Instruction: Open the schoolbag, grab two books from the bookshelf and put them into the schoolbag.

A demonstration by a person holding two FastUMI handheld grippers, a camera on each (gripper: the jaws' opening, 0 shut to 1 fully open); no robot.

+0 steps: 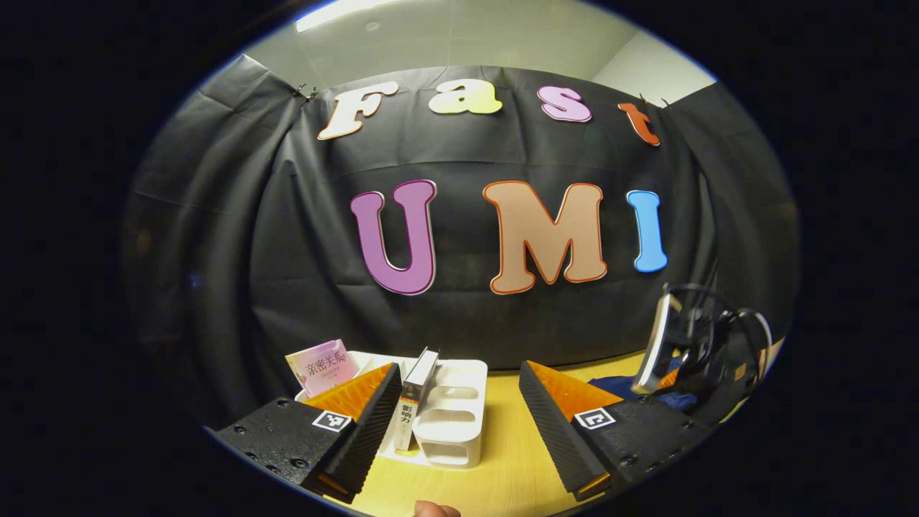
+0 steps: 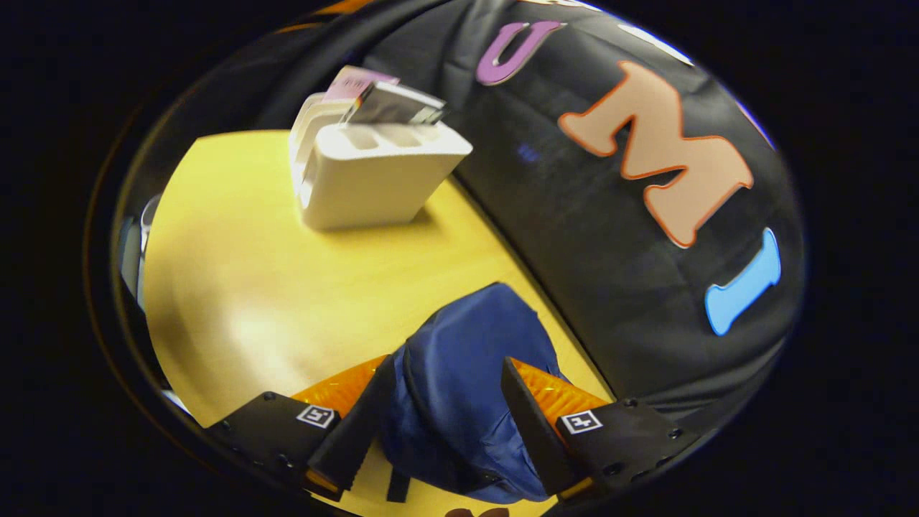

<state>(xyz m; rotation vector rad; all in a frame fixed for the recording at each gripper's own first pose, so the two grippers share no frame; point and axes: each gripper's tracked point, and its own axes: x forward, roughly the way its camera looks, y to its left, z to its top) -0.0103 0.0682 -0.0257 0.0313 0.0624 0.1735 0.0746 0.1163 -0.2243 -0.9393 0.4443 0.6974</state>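
Note:
A white bookshelf rack [image 1: 449, 424] stands on the yellow table [image 1: 502, 459], just beyond my left gripper [image 1: 459, 366], which is open with nothing between its fingers. A pink book [image 1: 323, 368] leans at the rack's left end, and a pale book [image 1: 411, 402] stands spine-out in a middle slot. The blue schoolbag [image 2: 459, 388] lies under my right gripper [image 2: 449, 360], which is open with a finger on either side of the bag's top. In the right gripper view the rack [image 2: 373, 172] sits farther off with both books [image 2: 391, 106] sticking out of it.
In the left gripper view the right gripper's housing [image 1: 675, 345] with its cables hovers over the blue bag [image 1: 621, 388] at the far right. The black cloth wall runs close behind the rack and bag. A fingertip [image 1: 436, 510] shows at the bottom edge.

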